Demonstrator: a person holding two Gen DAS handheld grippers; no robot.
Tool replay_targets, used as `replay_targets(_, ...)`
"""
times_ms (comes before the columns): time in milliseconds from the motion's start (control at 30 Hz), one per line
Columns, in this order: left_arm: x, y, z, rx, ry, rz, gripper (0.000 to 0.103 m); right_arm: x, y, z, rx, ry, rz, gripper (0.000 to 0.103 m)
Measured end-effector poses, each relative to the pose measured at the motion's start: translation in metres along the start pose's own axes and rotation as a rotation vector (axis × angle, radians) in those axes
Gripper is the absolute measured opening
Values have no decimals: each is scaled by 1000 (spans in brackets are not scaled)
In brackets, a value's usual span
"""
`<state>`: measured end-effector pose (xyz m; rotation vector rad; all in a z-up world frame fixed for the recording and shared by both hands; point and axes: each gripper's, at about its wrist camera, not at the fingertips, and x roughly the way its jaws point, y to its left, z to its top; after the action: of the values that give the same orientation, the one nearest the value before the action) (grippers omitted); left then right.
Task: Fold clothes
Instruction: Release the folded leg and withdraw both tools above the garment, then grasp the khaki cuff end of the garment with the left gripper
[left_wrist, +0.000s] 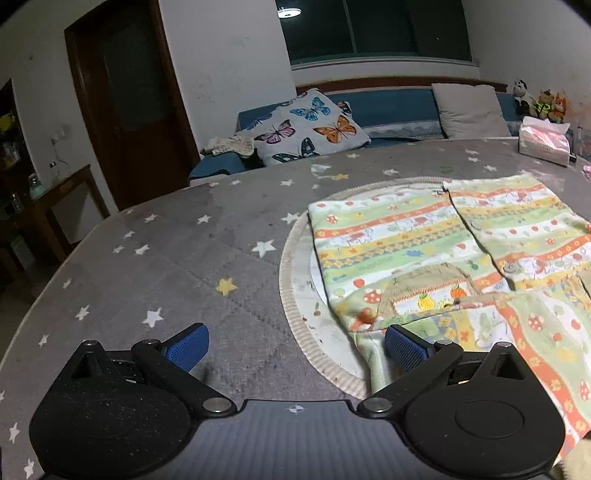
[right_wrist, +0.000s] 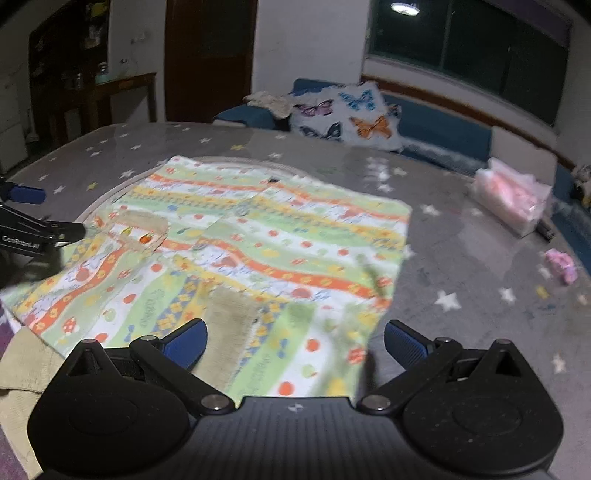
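Left hand-held gripper (left_wrist: 295, 349) open; striped shirt (left_wrist: 443, 251) flat, collar nearest.

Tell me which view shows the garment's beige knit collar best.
The left wrist view: the beige knit collar of the striped, fruit-printed garment sits sharp and nearly whole, its curved neckline readable. The right wrist view shows the collar smaller and motion-blurred, near the left tool.

1. Garment (left_wrist: 436, 251): green, orange, yellow and white stripes, printed with fruit, flowers and mushrooms; tan collar trim.
2. Worktop (left_wrist: 177, 258) cover: grey with white stars, a few yellow.
3. Pillow (left_wrist: 310, 125): white, multicoloured butterflies.
4. Left gripper (left_wrist: 295, 350), right gripper (right_wrist: 295, 349): black, blue pads.
5. Sofa (left_wrist: 391, 103): blue.
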<state>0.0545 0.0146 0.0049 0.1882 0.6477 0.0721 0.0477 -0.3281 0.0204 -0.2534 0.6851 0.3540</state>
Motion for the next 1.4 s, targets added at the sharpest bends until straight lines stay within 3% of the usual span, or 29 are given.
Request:
replay_targets(167,-14,-14,6,31,-46,-50,103,4,8,10,-20,-28,13,103)
replay_targets(333,-13,-35,5,113,-53,-89,103,23,6,10,-22,11,-12,103)
replay_targets(567,-23,-46,-1,183,-65,-114,103,3,-7,8,-6,-13,-17,103)
replay_targets(767,-39,-69,-8,261,-92,-181,103,-6,20,5,-98,-39,64,103)
replay_targets(867,-45,-74,-15,298,-98,-191,103,-2,23,-7,-136,-4,37,103)
replay_targets(1033,-53,-71,-23,319,-104,-195,103,-18,8,-13,-90,-12,12,103)
replay_targets(1200,-62,-67,-25,329,-124,-192,103,-23,16,-18,-115,-20,77,103)
replay_targets(1400,-83,-43,-40,371,-129,-184,103,-26,12,-28,-124,3,72,103)
